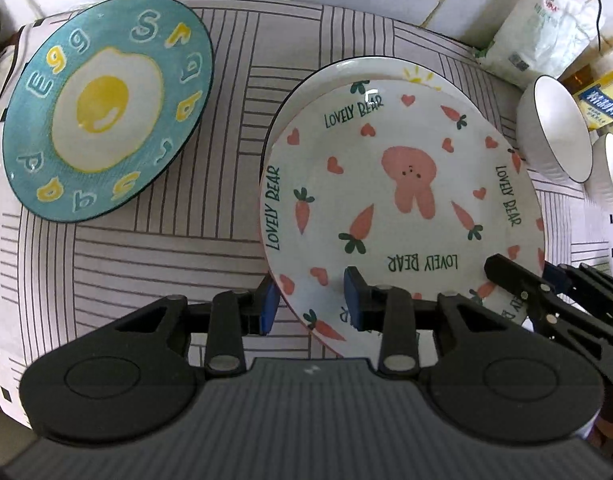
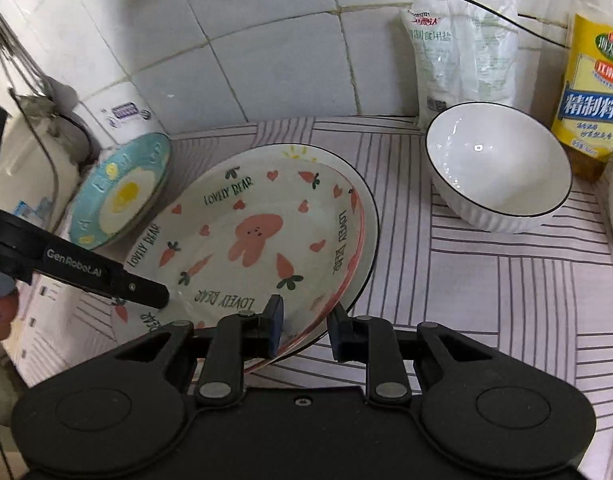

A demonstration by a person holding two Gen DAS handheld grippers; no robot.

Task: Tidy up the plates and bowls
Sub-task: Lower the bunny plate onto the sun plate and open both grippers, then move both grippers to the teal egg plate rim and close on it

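White and pink, the bear plate (image 1: pixel 406 200) lies on top of a black-rimmed plate (image 2: pixel 368 216) on the striped mat (image 1: pixel 226 160), and I have both tongs on its near rim. My left gripper (image 1: pixel 312 302) and right gripper (image 2: pixel 306 330) each straddle that edge, seemingly clenched on it, though pad contact is hard to see. The egg plate (image 1: pixel 106 108) sits apart to the left, a white bowl (image 2: pixel 498 168) to the right.

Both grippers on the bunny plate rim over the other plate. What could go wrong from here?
1. The bunny plate sits off-centre on the black-rimmed plate; released so, it may slide or rock.
2. The left gripper and right gripper straddle its near rim only; the far side could tip or drop.
3. The white bowl stands close on the right; a sideways swing might clip it.
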